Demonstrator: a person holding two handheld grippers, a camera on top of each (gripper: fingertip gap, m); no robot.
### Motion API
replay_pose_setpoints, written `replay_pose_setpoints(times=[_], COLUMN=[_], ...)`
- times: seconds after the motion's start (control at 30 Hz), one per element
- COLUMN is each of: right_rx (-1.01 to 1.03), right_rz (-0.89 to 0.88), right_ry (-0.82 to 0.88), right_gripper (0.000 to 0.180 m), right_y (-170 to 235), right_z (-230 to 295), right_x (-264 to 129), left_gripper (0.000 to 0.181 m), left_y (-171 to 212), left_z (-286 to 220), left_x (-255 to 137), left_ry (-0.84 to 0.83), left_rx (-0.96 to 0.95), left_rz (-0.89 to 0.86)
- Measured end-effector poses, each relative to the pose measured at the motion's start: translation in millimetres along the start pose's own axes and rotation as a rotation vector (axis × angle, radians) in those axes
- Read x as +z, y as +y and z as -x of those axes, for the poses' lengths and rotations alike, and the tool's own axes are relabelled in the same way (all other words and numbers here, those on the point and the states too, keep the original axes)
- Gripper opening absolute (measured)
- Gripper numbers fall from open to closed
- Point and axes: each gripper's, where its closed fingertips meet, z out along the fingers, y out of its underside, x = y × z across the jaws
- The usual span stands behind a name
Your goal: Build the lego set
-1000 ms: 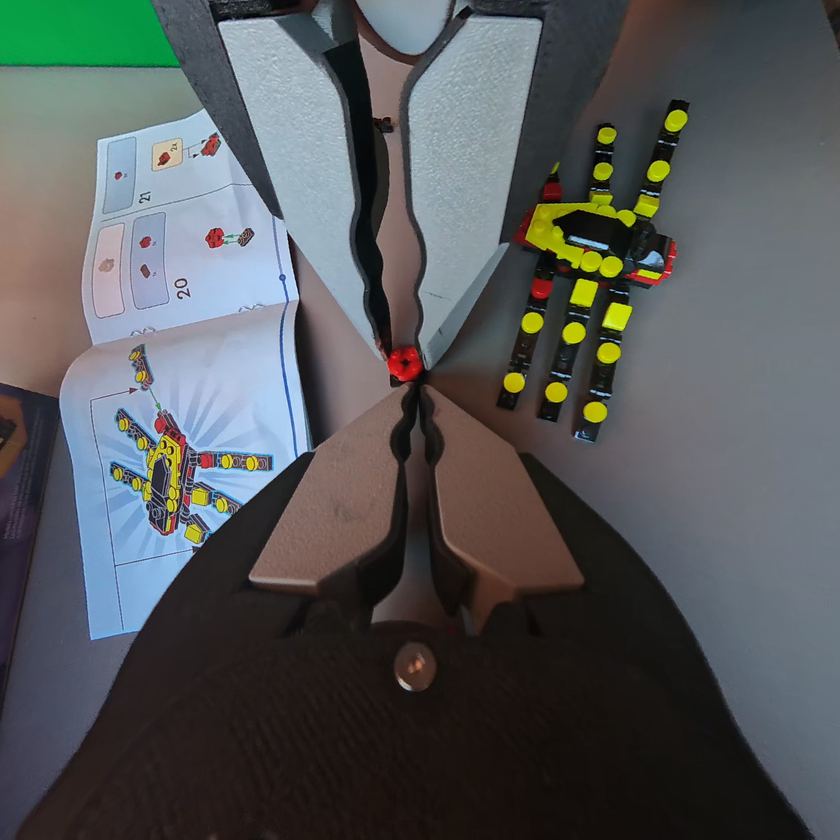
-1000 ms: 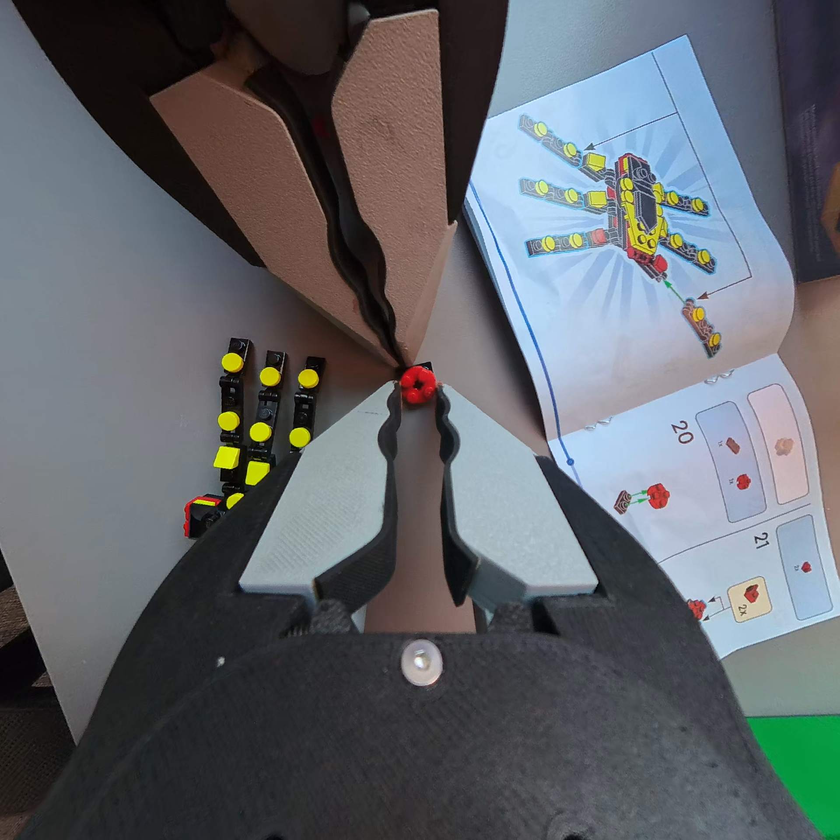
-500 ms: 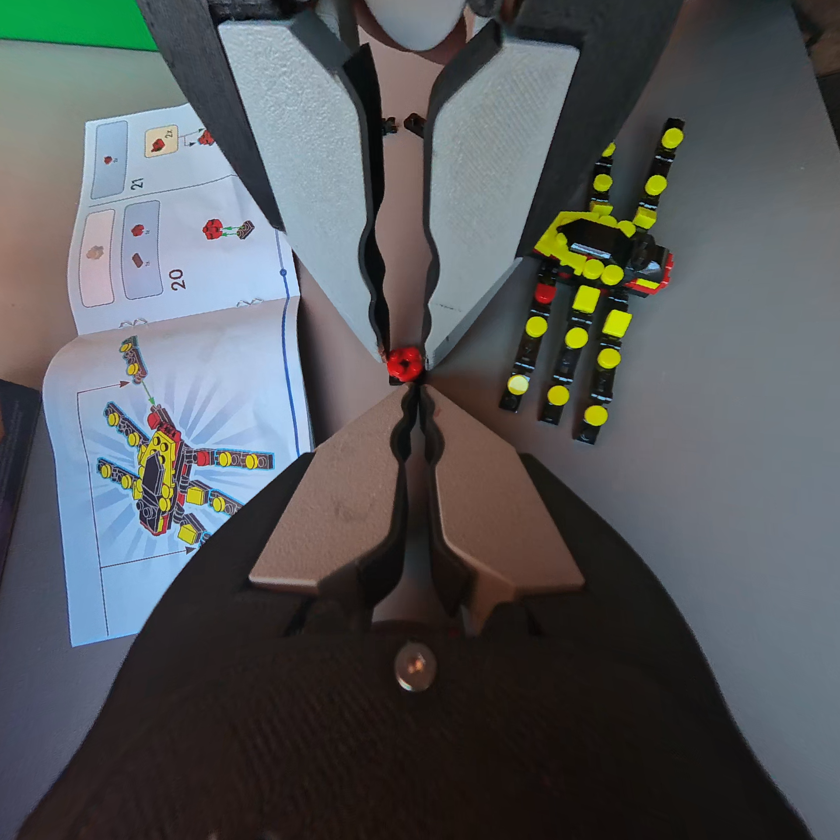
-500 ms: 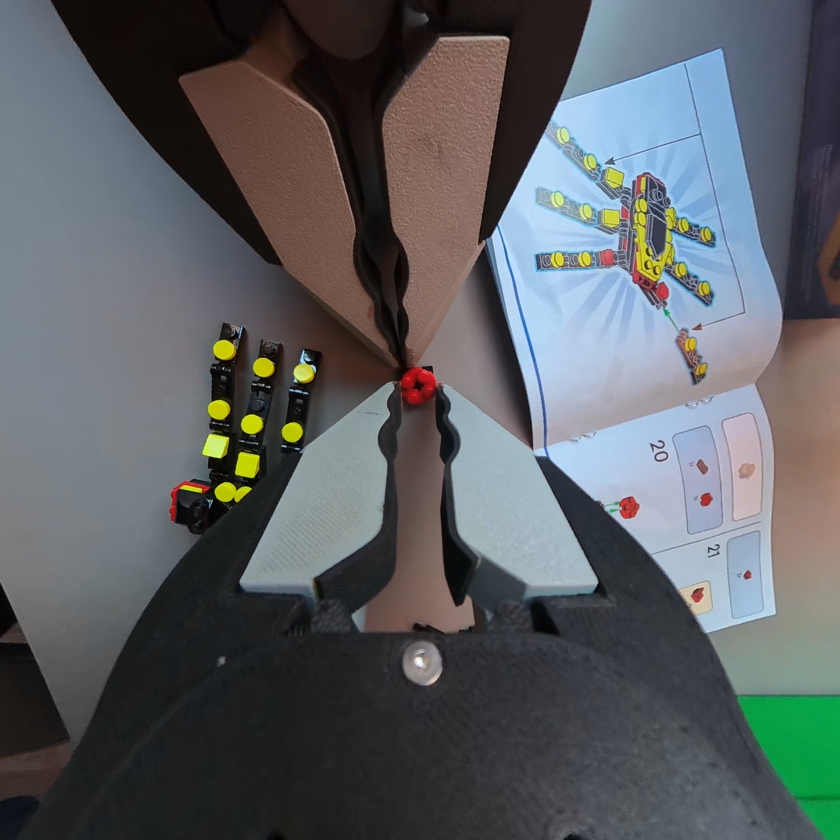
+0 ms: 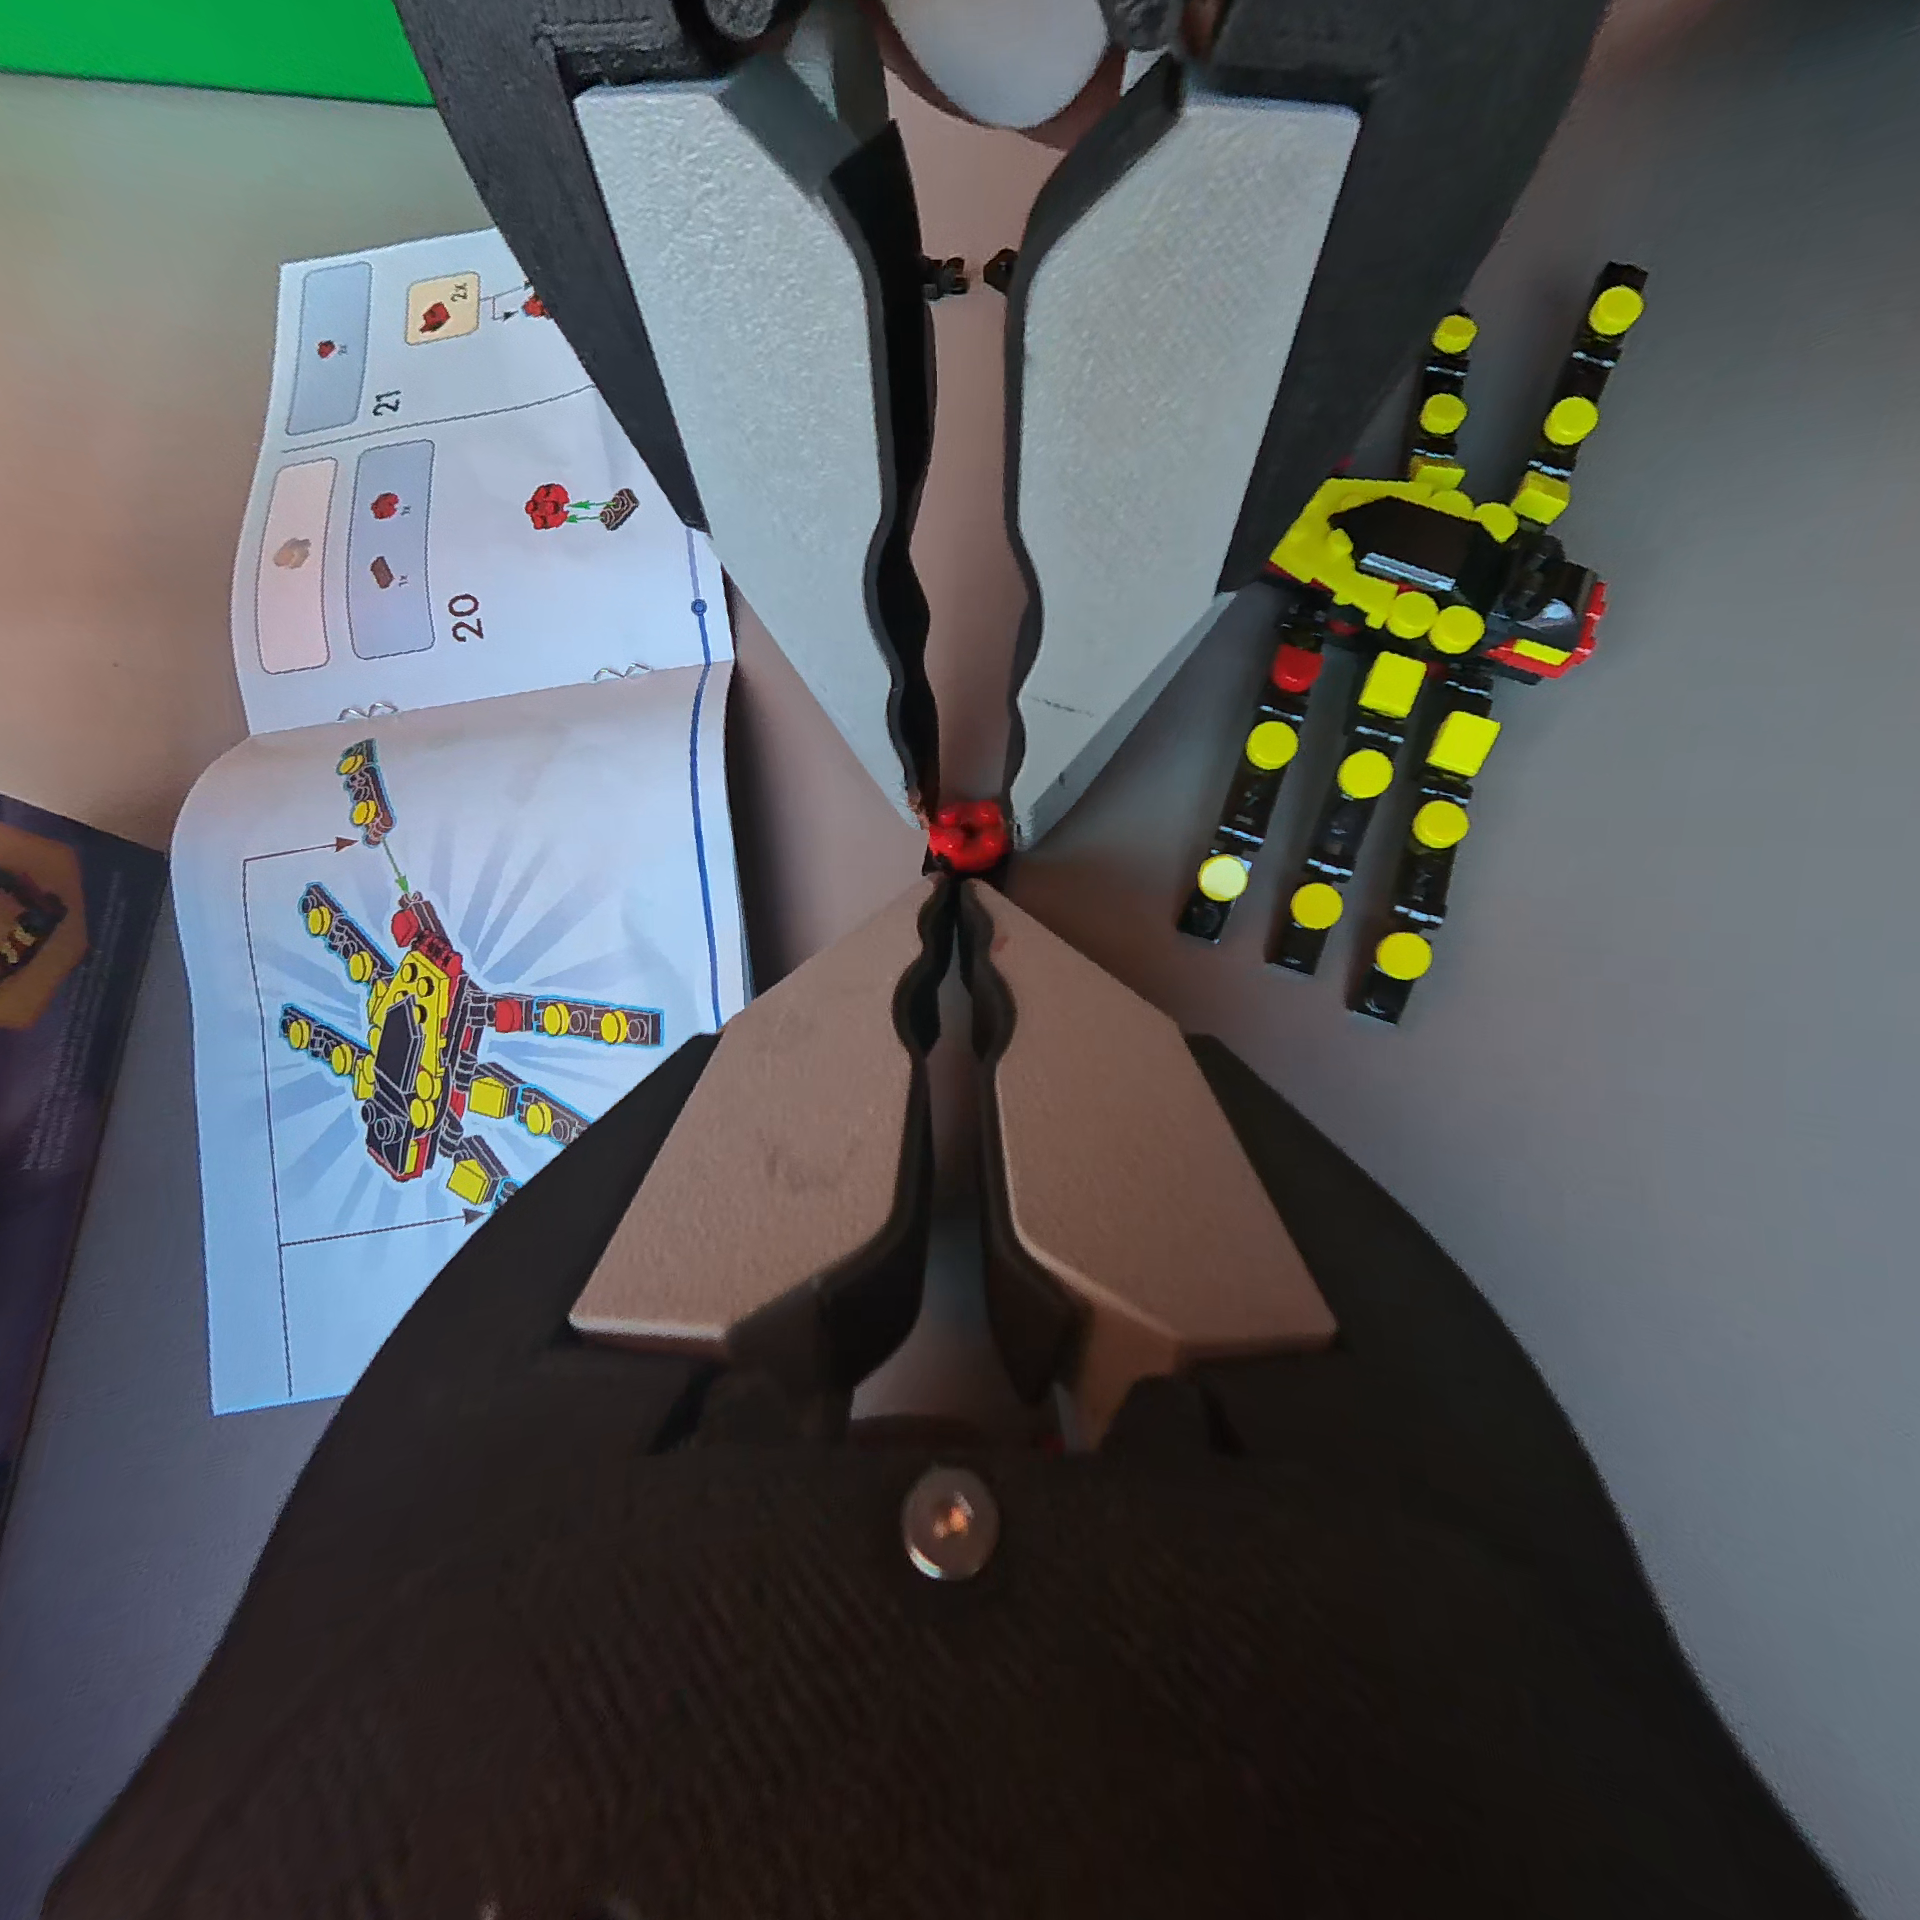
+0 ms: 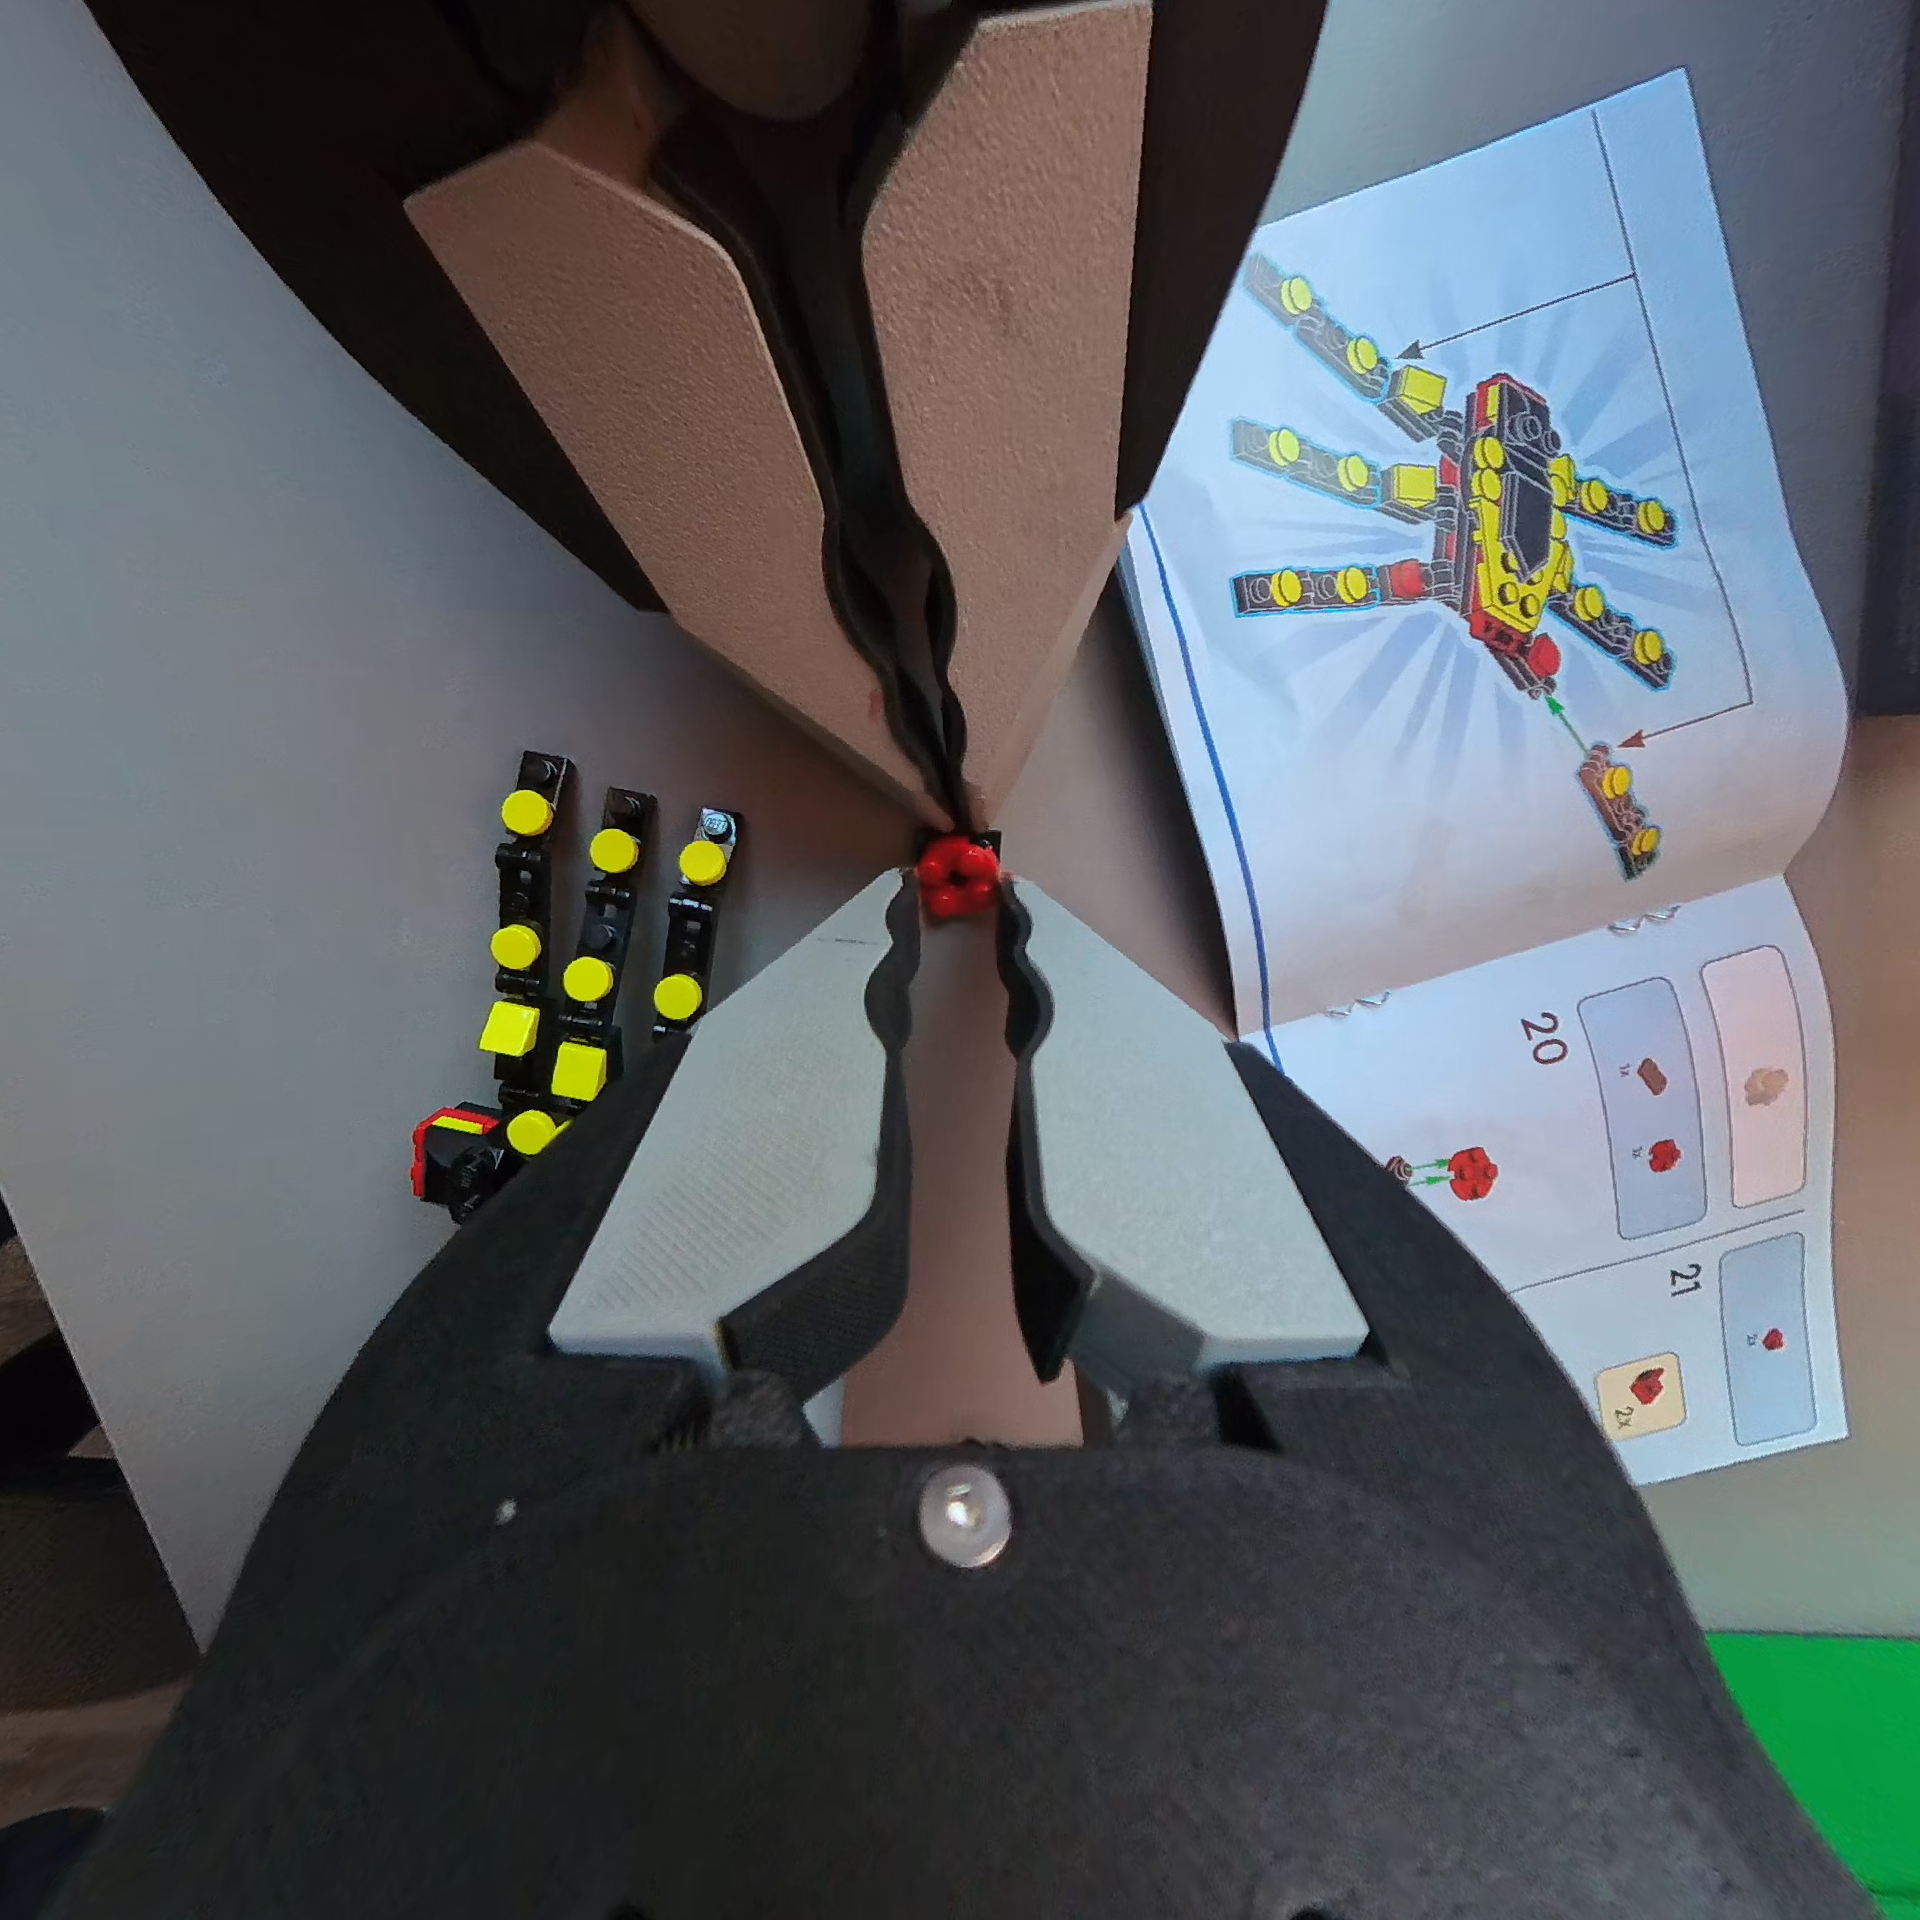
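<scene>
A small red round brick (image 5: pixel 966 837) is held tip to tip between my two grippers, above the grey table. My right gripper (image 6: pixel 954 891), with grey fingers, is shut on the red round brick (image 6: pixel 956 876). My left gripper (image 5: pixel 948 891), with tan fingers, is shut on a small dark plate (image 6: pixel 987 836) that sits against the brick; most of the plate is hidden. The black, yellow and red spider model (image 5: pixel 1392 665) lies flat on the table, right of the grippers in the left wrist view and left of them in the right wrist view (image 6: pixel 582 966).
The open instruction booklet (image 5: pixel 468 790) lies on the table beside the grippers, also in the right wrist view (image 6: pixel 1507 727). Two tiny dark loose pieces (image 5: pixel 971 272) lie beyond the right gripper. A dark box (image 5: pixel 52 987) and a green surface (image 5: pixel 156 42) are at the edges. Left and right tips are no more than a few centimetres apart.
Both grippers stay shut and tip to tip on the red brick. The pair has shifted and tilted slightly over the table; the booklet and model have slid a little in both views.
</scene>
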Motion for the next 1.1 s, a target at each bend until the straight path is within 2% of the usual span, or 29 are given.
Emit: replay_pose_setpoints(times=[0.3, 0.7, 1.1], right_rx=[0.085, 0.012, 0.032], right_rz=[-0.090, -0.212, -0.196], right_ry=[-0.058, -0.064, -0.061], right_gripper=[0.012, 0.012, 0.012], right_y=[-4, -7, -9], right_z=[-1, 6, 6], right_x=[0, -13, -3], left_gripper=[0.000, 0.000, 0.000], left_y=[2, 2, 3], left_z=[-5, -6, -7], left_x=[-3, -3, -3], left_ry=[0.049, 0.060, 0.026], left_rx=[-0.010, -0.018, 0.015], left_rz=[-0.006, -0.002, -0.002])
